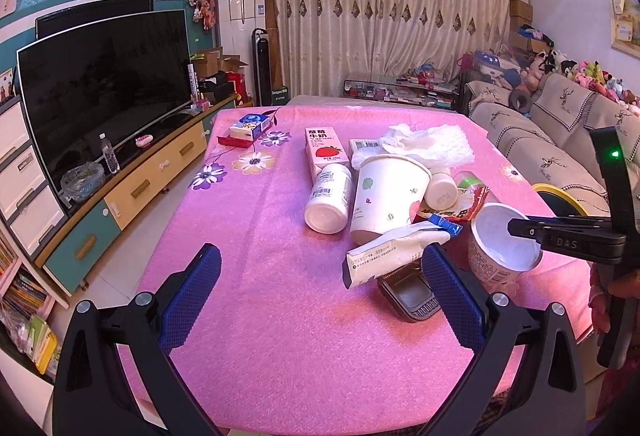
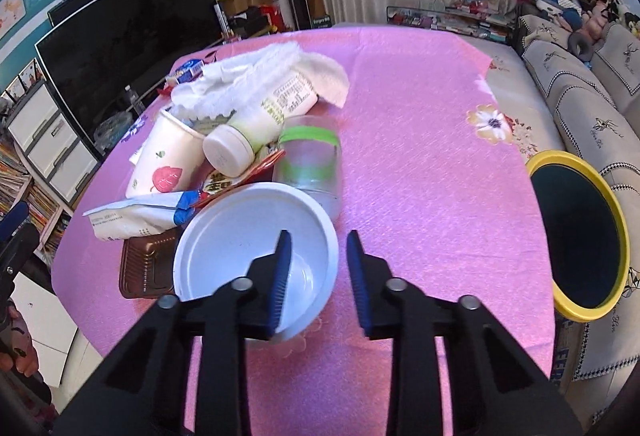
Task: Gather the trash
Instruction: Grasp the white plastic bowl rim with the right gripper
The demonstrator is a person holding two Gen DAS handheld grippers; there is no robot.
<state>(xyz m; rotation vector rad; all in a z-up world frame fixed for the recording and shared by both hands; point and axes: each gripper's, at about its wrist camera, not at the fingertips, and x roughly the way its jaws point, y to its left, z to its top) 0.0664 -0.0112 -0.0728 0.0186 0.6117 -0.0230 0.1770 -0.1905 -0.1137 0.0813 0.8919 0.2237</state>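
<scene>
Trash (image 1: 384,191) lies heaped on the pink tablecloth (image 1: 256,260). The right gripper (image 2: 316,272) straddles the rim of the white cup (image 2: 240,236), one finger inside, pads apart from its wall. The left gripper (image 1: 320,292) gapes wide, empty, beside the crumpled wrapper (image 1: 384,252)

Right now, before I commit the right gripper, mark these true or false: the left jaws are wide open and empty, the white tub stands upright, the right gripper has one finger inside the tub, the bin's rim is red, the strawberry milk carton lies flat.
1. Left gripper jaws wide open, empty: true.
2. White tub stands upright: true.
3. Right gripper has one finger inside the tub: true, straddling its rim.
4. Bin rim is red: false, yellow.
5. Strawberry milk carton lies flat: false, it stands upright.
</scene>
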